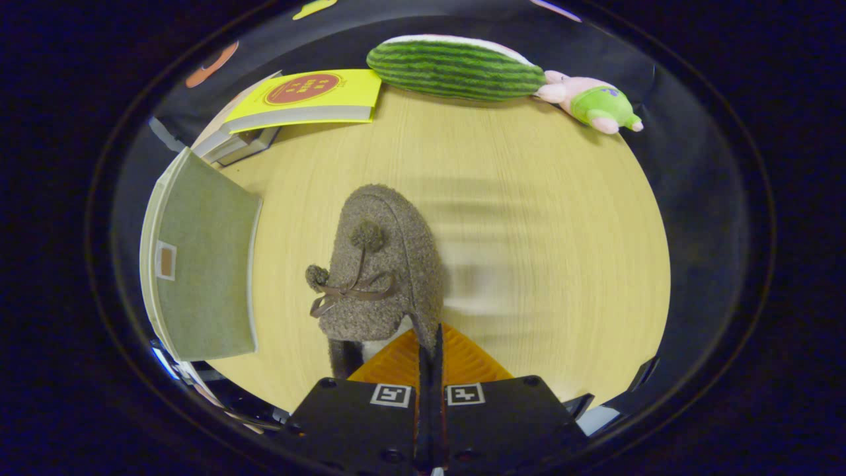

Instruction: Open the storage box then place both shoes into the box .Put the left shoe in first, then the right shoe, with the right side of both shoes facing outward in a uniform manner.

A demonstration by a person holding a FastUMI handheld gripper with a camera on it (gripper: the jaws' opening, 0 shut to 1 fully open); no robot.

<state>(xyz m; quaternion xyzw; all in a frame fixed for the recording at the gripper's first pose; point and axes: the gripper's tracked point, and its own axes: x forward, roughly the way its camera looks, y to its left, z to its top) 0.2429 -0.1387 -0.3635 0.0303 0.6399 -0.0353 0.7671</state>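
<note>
Tongs (429, 340) clamped on the woolly, rounded shoe's (386, 264) back rim, above the smooth wood-grain table (542, 218).

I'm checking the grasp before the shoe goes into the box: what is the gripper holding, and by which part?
The gripper is shut on the fuzzy brown shoe, pinching the thin rim of its opening at the heel end.

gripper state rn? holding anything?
Gripper: closed, its fingers pinching the back edge of the brown fuzzy shoe, which stretches ahead of them over the wooden table.
</note>
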